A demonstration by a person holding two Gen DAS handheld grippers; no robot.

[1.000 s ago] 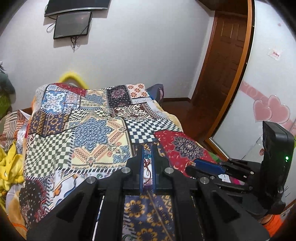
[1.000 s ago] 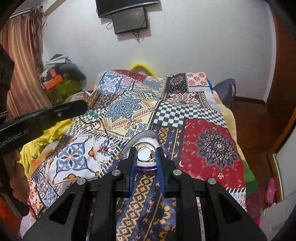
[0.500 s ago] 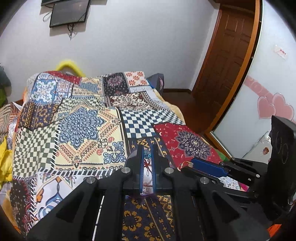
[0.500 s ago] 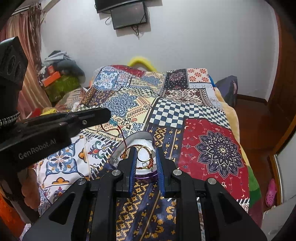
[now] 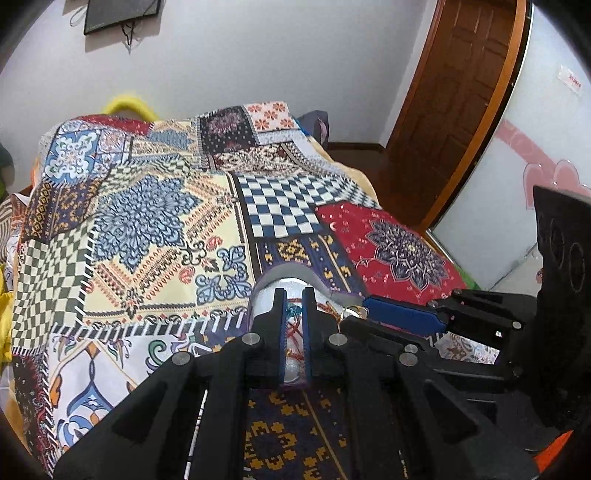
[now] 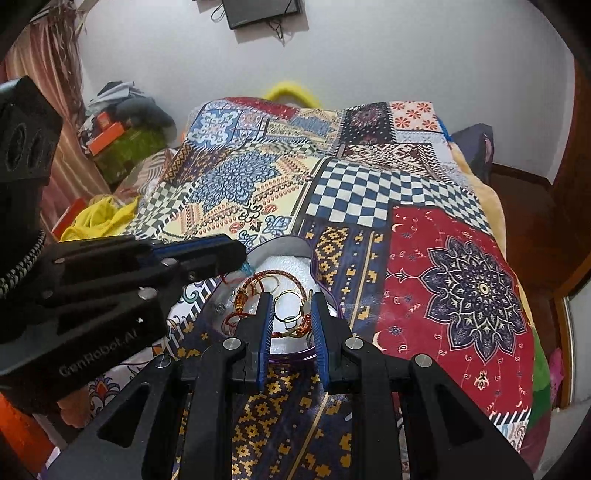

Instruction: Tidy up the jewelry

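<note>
My right hand-held gripper (image 6: 292, 317) hangs with fingers apart over the jewelry dish (image 6: 280, 251) on the bed (image 6: 458, 280), bracketing the gold rings (image 6: 290, 308). My left hand-held gripper (image 5: 293, 301) pinches a red cord bracelet (image 5: 295, 328) above it.

A bed (image 6: 369, 192) under a patchwork quilt (image 5: 155, 221) fills the room. Behind it is a pale wall (image 5: 258, 55) with a dark screen (image 6: 264, 13). A brown wooden door (image 5: 454, 110) stands to the right above dark floor (image 6: 517, 192). A striped curtain (image 6: 48, 74) hangs left, beside piled clutter (image 6: 118, 129).
</note>
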